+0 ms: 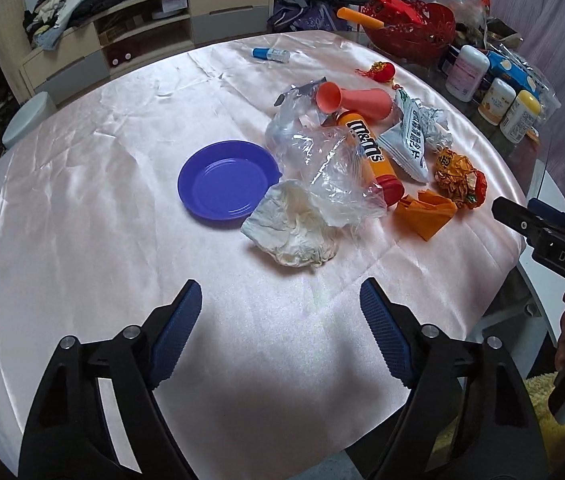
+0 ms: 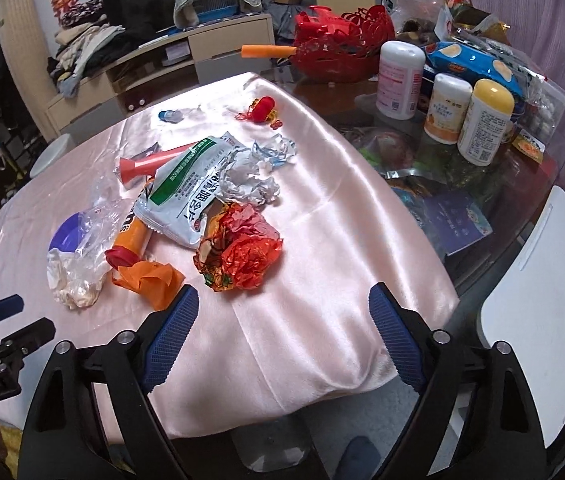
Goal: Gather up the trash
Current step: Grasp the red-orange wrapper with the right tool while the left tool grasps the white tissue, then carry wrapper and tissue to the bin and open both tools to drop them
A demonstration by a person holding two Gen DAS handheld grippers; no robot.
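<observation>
- So, I judge the task is at the very start: nothing is collected yet, and all the trash lies in one heap on the pink cloth.
- My left gripper hovers over the near edge of the cloth, jaws wide open, nothing between them.
- My right gripper is the same: jaws wide apart, empty, above the near right corner of the cloth.
- Closest to the left gripper is the white crumpled tissue, which touches the purple plate and the clear plastic bag.
- Under the bag lies the candy tube, and behind it the pink cup on its side.
- Closest to the right gripper are the crumpled foil wrapper and the orange paper, just beside each other.
- Behind them are the white snack packet and the crumpled white paper.
- I see no bin or trash bag in either view, so I can't tell where the trash must go; maybe the plate, but this is only my guess.
- Left to do, in my opinion: approx. everything, piece by piece.
- The small blue bottle and the red ornament lie well apart from the heap; not sure if they count as trash.
</observation>
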